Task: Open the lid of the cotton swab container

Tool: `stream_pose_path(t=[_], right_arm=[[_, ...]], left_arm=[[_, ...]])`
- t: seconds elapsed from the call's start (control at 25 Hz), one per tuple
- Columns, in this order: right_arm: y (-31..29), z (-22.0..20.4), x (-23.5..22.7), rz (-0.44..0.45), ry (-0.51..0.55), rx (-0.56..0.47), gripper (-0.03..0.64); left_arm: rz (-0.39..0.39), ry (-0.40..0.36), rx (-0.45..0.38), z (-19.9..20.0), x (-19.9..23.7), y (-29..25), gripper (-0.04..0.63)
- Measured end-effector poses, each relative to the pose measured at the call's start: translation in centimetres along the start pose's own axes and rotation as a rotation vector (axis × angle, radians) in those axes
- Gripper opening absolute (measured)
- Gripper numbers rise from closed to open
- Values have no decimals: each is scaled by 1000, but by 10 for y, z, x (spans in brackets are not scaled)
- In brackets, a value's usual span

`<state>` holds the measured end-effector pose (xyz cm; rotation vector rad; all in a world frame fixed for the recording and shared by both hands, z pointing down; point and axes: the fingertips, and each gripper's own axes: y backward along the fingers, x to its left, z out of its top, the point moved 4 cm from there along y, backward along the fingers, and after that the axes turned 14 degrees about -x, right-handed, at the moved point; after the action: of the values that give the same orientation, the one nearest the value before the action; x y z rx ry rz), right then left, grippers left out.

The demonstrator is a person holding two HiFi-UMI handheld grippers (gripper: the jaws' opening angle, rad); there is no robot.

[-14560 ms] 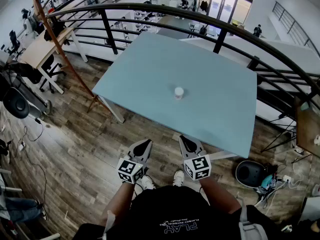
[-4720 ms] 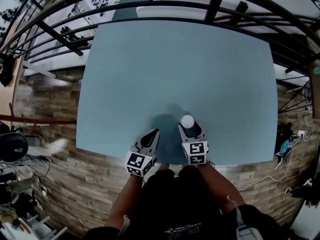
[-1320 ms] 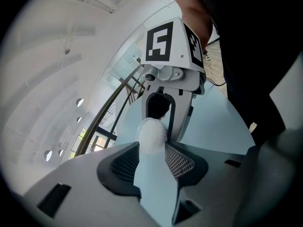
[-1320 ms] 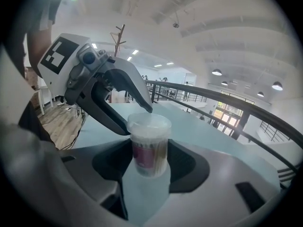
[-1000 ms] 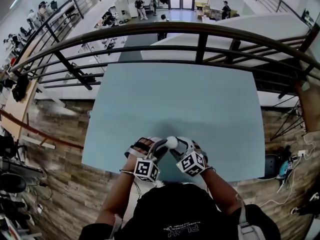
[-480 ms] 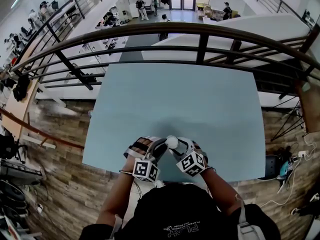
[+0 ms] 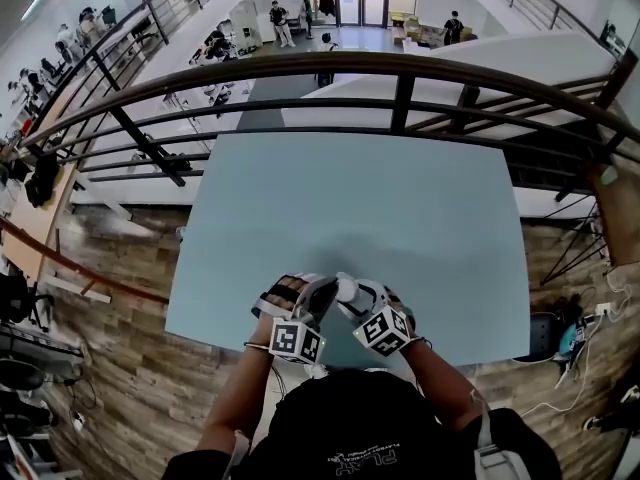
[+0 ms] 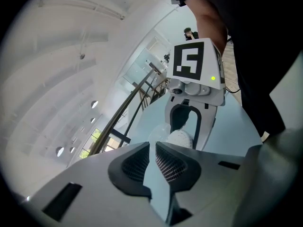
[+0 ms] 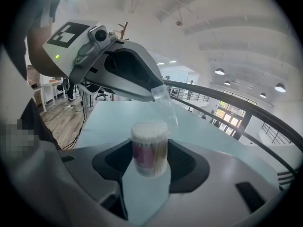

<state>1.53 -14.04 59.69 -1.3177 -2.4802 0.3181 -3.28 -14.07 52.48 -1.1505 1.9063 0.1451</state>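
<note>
Lid coming off the cotton swab container, both grippers raised over the table's point(image 7: 400, 198) near edge.
Right gripper point(image 9: 150, 167) clamps the cotton swab container point(image 9: 149, 150) upright, swab tips exposed; left gripper point(image 8: 152, 150) jaws are closing, pinching the clear lid point(image 9: 164, 103), which is tilted just above the container.

Upright swab container point(image 9: 149, 148), clear lid point(image 9: 164, 100) above

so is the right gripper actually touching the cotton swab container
Touching. The right gripper view shows the cotton swab container clamped between the pads of the right gripper, one against each side.
</note>
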Motion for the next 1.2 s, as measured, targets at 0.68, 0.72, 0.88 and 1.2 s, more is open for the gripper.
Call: stream_pose_path(t=[0.68,0.72,0.88,1.2], right_arm=[[5,25,27,43,47,-50,238],[5,25,27,43,47,-52,238],[7,28,27,42,48,-56,238],[11,31,21,25,33,-78,238]], left_arm=[[47,-24,-30,15,17,-12,54],[47,-23,-30,14,16,-12,54],[55,-5,-36,14,19,-9,54],[90,102,-52,10,19,-5,133]])
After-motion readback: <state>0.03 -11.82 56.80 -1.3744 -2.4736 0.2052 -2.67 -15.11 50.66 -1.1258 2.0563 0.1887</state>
